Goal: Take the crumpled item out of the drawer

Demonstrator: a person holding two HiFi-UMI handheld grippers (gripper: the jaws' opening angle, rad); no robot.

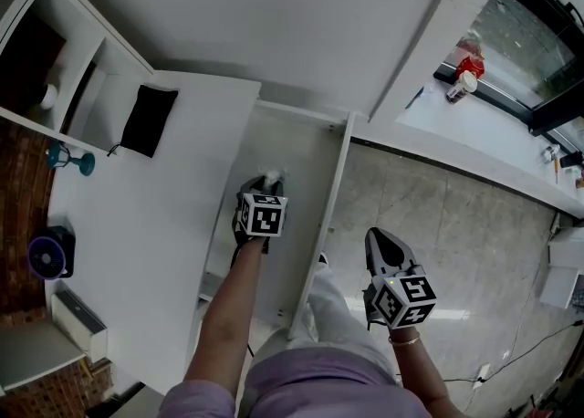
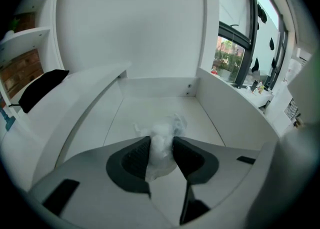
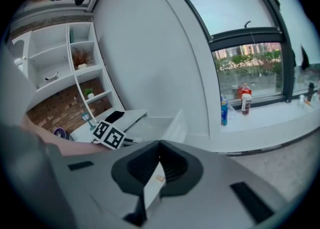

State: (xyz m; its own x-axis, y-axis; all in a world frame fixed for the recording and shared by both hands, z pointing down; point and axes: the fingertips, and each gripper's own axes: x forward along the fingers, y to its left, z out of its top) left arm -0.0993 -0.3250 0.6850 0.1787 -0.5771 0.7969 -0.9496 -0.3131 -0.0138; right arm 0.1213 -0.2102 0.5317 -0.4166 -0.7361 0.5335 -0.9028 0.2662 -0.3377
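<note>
The crumpled item [image 2: 162, 135], a white wad of thin plastic or paper, lies on the floor of the open white drawer [image 2: 150, 105]. My left gripper [image 2: 161, 147] is down inside the drawer, and its two dark pads press on the wad from both sides. In the head view the wad [image 1: 271, 174] shows just beyond the left gripper [image 1: 263, 188] in the drawer [image 1: 306, 215]. My right gripper [image 1: 380, 239] hangs over the floor to the right of the drawer, jaws shut with nothing in them. Seen from the right gripper view, the right gripper [image 3: 160, 145] points toward the drawer [image 3: 161, 124].
A white desk [image 1: 137, 224] lies left of the drawer, with a black pouch [image 1: 149, 120], a teal stand [image 1: 71, 159] and a purple round device [image 1: 46, 256] on it. Bottles [image 1: 464, 78] stand on the window sill. The person's leg [image 1: 333, 307] is beside the drawer's right wall.
</note>
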